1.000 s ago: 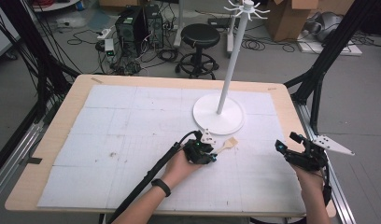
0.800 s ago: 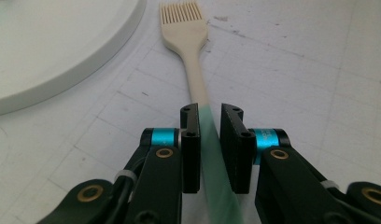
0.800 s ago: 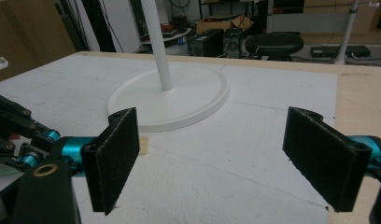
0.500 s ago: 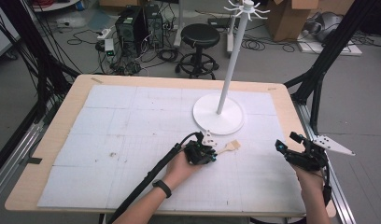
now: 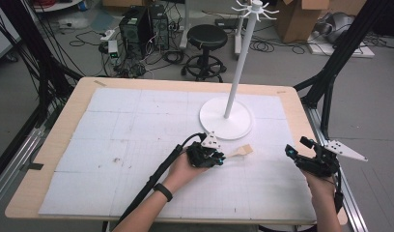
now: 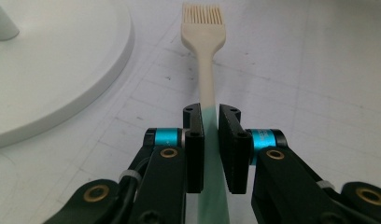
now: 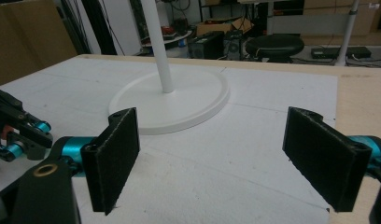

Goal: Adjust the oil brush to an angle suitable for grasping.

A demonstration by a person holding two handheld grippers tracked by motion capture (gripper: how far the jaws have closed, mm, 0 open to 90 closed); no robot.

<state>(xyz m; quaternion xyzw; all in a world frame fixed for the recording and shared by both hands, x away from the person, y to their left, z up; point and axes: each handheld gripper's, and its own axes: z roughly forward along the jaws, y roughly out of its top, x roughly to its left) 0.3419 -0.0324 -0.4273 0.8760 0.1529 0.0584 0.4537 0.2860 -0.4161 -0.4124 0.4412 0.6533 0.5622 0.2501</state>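
Evidently the left tool [image 6: 211, 149] is clenched on the pastry brush [image 6: 203, 42] by its handle, low at frame centre on the worktop [image 5: 137, 125] (bristles pointing away, ready for lifting), while the right tool [image 7: 226, 158] waits released.

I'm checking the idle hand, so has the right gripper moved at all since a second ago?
No. The right gripper sits at the same spot by the table's right edge, equally far from the white stand base.

cream brush [image 6: 203, 28], white stand [image 5: 227, 117], black tongs [image 6: 211, 122]
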